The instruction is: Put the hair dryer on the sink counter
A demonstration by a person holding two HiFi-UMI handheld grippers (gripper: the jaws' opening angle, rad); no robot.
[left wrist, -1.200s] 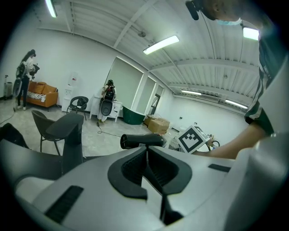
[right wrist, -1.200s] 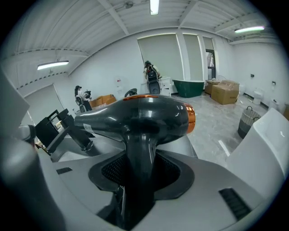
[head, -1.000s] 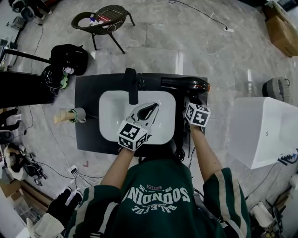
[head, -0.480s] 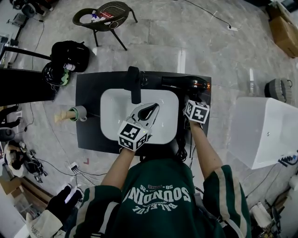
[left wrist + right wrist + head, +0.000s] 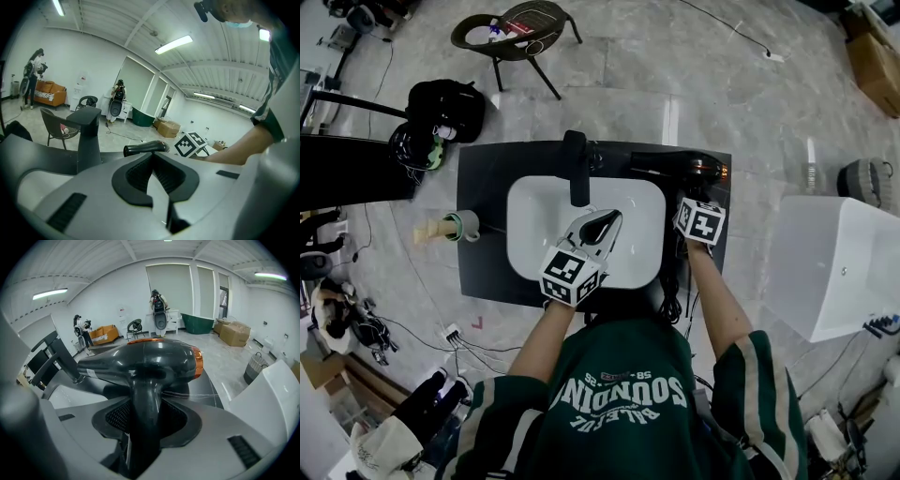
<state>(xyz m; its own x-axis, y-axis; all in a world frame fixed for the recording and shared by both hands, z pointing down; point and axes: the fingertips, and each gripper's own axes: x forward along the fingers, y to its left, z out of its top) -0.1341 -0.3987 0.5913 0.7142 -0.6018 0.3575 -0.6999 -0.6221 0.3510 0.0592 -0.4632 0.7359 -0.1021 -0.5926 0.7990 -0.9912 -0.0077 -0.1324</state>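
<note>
The black hair dryer (image 5: 680,167) with an orange ring at its rear lies across the back right of the dark sink counter (image 5: 483,187). My right gripper (image 5: 691,197) is shut on its handle (image 5: 143,399), which fills the gap between the pads; the barrel (image 5: 140,359) points left. Whether the dryer rests on the counter I cannot tell. My left gripper (image 5: 605,221) hovers over the white basin (image 5: 534,216), shut with nothing in it. From the left gripper view (image 5: 152,171), the dryer (image 5: 145,148) shows beyond the jaws.
A black faucet (image 5: 575,167) stands at the basin's back edge. A beige item with a green ring (image 5: 450,227) sticks out at the counter's left side. The dryer's cord (image 5: 675,300) hangs off the front right. A white tub (image 5: 839,262) stands to the right, a chair (image 5: 511,33) behind.
My right gripper has sunk slightly with the hair dryer in it. The left gripper has stayed over the basin.
</note>
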